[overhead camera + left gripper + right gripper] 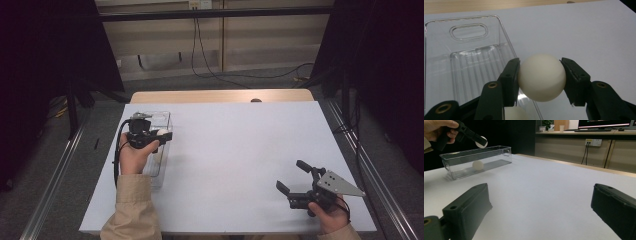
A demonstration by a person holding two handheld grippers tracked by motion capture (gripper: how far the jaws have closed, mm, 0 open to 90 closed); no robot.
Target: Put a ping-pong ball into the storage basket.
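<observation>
Nearest to the person, the right gripper (295,187) rests low over the white table (240,150) with its jaws spread wide and nothing between them. Farther away, the left gripper (540,75) is pinching a white ball (541,77) across its middle, one jaw on each side. The ball hangs in the air over the right long wall of the clear box (471,62), near the rim. A second ball (478,165) already lies on the ribbed floor of this box. The held ball looks smooth, hollow and very light, so I think it can slip out or roll easily. The best hold is on its widest part, as now, with soft pressure only, because a hard squeeze may dent it or shoot it away.
</observation>
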